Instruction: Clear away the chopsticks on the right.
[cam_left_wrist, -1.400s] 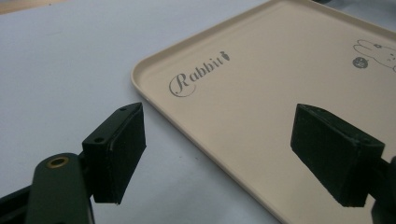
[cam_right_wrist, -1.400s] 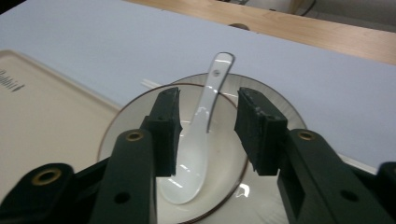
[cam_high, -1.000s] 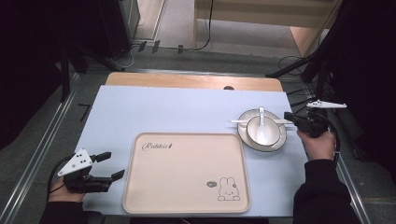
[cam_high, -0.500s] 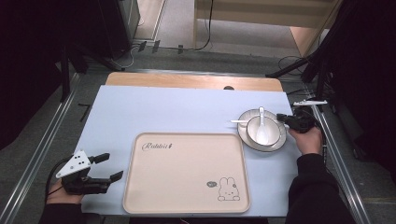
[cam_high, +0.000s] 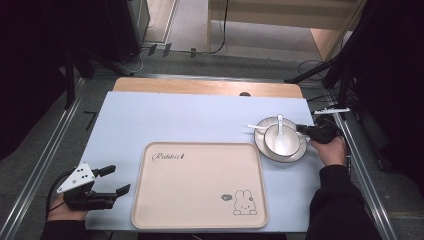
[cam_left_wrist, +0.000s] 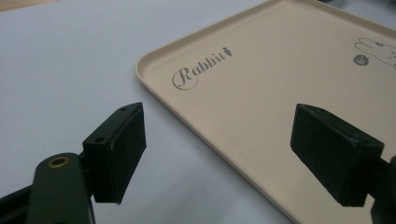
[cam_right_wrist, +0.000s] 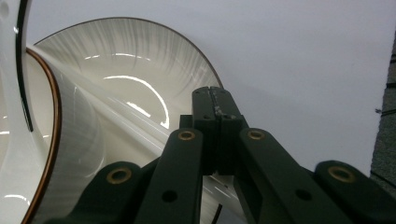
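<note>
A white bowl (cam_high: 287, 146) with a white spoon (cam_high: 280, 131) in it stands on a white plate (cam_high: 261, 142) at the table's right. My right gripper (cam_high: 303, 129) is at the plate's right rim, turned on its side. Its jaws are pressed together at the edge of the plate (cam_right_wrist: 140, 60), beside the bowl (cam_right_wrist: 70, 154); the right gripper (cam_right_wrist: 215, 95) looks shut on that rim. My left gripper (cam_high: 118, 180) rests open near the front left corner, just left of the beige rabbit tray (cam_high: 200, 200). Nothing lies between the left gripper's (cam_left_wrist: 224, 154) jaws; the tray (cam_left_wrist: 280, 70) is ahead.
The pale blue table top (cam_high: 165, 120) has a wooden strip (cam_high: 200, 86) along its far edge. Metal rails run along both sides of the table. The tray holds nothing.
My right gripper has moved left, up to the plate's rim. The left gripper has stayed where it was.
</note>
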